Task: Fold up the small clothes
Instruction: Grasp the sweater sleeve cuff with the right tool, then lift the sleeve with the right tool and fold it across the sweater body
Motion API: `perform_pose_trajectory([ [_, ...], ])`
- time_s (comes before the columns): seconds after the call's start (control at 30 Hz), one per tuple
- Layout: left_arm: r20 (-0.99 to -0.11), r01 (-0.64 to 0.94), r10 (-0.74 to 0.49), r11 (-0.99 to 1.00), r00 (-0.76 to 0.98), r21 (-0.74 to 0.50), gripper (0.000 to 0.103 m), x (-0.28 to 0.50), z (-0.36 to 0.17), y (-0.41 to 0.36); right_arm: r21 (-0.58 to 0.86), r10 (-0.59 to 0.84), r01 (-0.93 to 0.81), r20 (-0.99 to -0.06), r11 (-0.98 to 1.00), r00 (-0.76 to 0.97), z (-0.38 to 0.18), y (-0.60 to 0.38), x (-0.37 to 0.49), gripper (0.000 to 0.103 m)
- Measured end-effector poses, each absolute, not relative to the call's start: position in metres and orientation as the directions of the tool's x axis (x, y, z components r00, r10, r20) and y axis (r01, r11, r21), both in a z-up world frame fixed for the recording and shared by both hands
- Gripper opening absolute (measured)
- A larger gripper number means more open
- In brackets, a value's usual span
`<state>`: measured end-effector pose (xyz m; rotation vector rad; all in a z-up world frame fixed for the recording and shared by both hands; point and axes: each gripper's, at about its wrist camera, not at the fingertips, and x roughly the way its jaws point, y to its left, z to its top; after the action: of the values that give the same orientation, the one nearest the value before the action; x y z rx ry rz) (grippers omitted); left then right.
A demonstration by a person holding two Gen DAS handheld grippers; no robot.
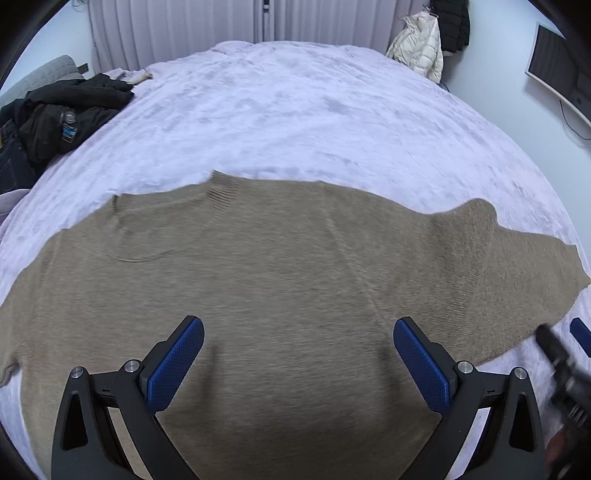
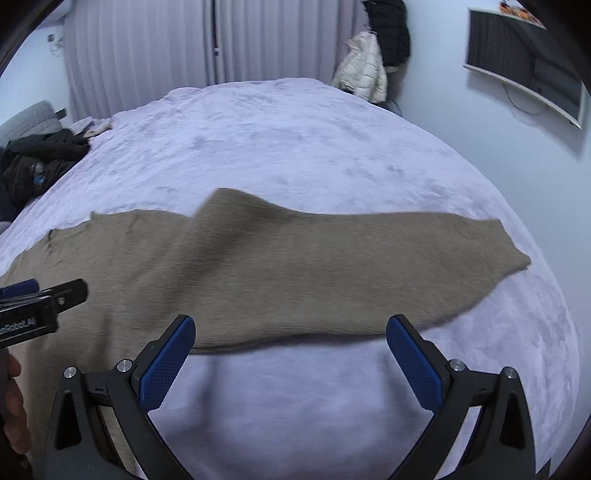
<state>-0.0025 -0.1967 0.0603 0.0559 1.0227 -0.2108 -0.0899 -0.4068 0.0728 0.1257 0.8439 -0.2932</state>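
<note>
two grippers with black frames and blue textured pads are over a wide bed covered by a pale lilac plush blanket point(image 1: 314, 110), and both are spread wide with nothing between their pads. the left gripper point(image 1: 298, 360) hovers over the broad middle of a flat, tan-brown knitted sweater point(image 1: 277, 258), which lies spread across the near part of the blanket; its ribbed neck edge points toward the far side of the bed and one sleeve runs out to the right. the right gripper point(image 2: 290, 356) hangs over bare blanket just on the near side of that sleeve's lower edge, with the sleeve stretching away to the right and the body of the sweater to the left. in the right wrist view the left gripper shows at the left edge, above the sweater, with part of a hand point(image 2: 13, 398) below it. a raised fold stands in the fabric near the shoulder. at the far left corner of the bed lies a heap of black clothing point(image 1: 62, 110). beyond the bed hang pale pleated curtains point(image 1: 177, 29), a cream puffy jacket point(image 1: 421, 44) beside a black coat point(image 1: 450, 22), and a dark wall-mounted screen point(image 2: 524, 62) on the right.
</note>
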Motion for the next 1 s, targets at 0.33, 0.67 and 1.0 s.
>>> perform_pose_trajectory([
  [0.33,-0.872,0.191,-0.15,0.979,0.466,-0.066,0.103,0.003,0.037,-0.228,0.305,-0.082,0.495,-0.783,0.814,0.617,0.045,-0.569,-0.101,0.082],
  [0.67,-0.858,0.071,-0.152,0.988,0.49,-0.134,0.103,0.026,0.044,-0.197,0.413,-0.081,0.452,-0.661,0.791,0.746,0.065,-0.598,-0.084,0.007],
  [1.0,-0.872,0.194,-0.114,0.981,0.477,-0.022,0.103,0.026,0.03,-0.254,0.258,-0.203,0.549,-0.74,0.795,0.641,0.046,-0.583,-0.13,0.01],
])
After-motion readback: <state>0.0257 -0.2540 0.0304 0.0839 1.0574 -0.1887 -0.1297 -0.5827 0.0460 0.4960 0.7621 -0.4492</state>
